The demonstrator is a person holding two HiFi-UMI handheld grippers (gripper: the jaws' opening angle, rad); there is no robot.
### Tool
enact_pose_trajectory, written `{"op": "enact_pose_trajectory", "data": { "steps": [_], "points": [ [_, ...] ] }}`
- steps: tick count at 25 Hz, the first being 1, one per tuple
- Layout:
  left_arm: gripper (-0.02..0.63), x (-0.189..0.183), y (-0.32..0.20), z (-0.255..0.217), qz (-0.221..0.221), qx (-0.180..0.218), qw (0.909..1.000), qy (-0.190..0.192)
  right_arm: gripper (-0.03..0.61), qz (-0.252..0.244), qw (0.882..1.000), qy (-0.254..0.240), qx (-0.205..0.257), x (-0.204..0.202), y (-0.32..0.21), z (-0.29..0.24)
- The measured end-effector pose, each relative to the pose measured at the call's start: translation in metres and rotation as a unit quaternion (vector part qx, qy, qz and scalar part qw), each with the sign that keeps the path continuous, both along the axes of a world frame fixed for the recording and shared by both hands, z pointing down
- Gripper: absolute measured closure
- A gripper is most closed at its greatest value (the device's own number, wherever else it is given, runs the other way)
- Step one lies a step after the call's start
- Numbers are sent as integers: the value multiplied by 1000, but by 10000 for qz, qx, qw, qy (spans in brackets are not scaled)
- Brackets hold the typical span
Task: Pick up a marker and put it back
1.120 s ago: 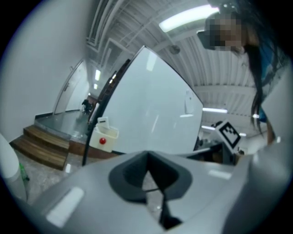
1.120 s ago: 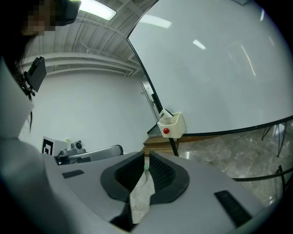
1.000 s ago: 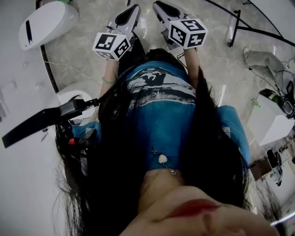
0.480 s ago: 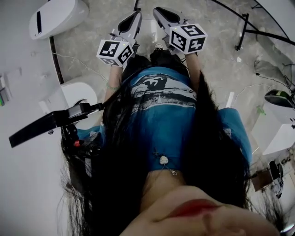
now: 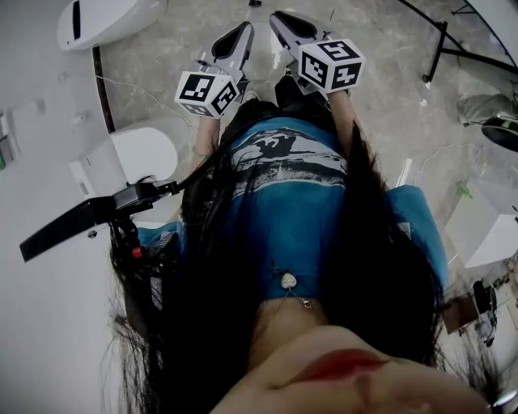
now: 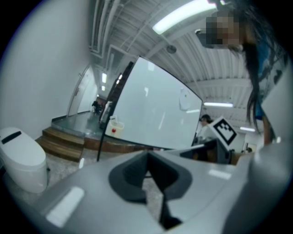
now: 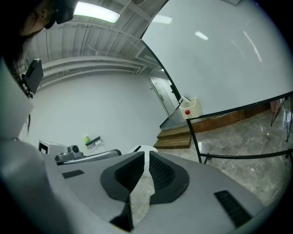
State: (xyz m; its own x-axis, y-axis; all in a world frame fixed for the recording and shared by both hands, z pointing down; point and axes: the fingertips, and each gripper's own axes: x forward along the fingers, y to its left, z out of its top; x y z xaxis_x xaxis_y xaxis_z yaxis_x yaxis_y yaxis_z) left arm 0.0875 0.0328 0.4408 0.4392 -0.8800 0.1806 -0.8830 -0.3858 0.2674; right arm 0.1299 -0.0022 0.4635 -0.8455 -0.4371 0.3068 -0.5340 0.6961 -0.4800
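- Fingers of the left gripper are pressed together with nothing between them. Those of the right gripper are all but closed, with only a thin slit left, and also empty.
- Both grippers sit at top centre of the head view, much where they were a second ago, held out beyond the person's blue shirt.
- Around them the room has shifted: the white pod at upper left has slid up toward the frame edge, so the person seems to be turning or walking.
- No marker shows in any view. The whiteboard fills the upper right of the right gripper view, well apart from the fingers.
- Handling probably isn't under way right now.
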Motion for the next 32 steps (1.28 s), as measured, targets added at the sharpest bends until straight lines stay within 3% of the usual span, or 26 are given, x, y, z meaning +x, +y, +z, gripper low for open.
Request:
{"op": "enact_pose_trajectory", "data": {
  "steps": [8,17,24,32],
  "points": [
    [611,-44,82,-17,263,238,9992,171,539,473,9987,-124,154,-36,92,-22],
    [611,-42,154,-27,566,359,9969,415,540,762,9967,-13,295,-31,182,-31],
    [611,-38,177,-23,795,422,9953,351,540,894,9953,22,375,-28,206,-26],
    [611,-49,194,-27,673,570,9954,381,540,821,9956,-69,456,-36,225,-30]
  ]
}}
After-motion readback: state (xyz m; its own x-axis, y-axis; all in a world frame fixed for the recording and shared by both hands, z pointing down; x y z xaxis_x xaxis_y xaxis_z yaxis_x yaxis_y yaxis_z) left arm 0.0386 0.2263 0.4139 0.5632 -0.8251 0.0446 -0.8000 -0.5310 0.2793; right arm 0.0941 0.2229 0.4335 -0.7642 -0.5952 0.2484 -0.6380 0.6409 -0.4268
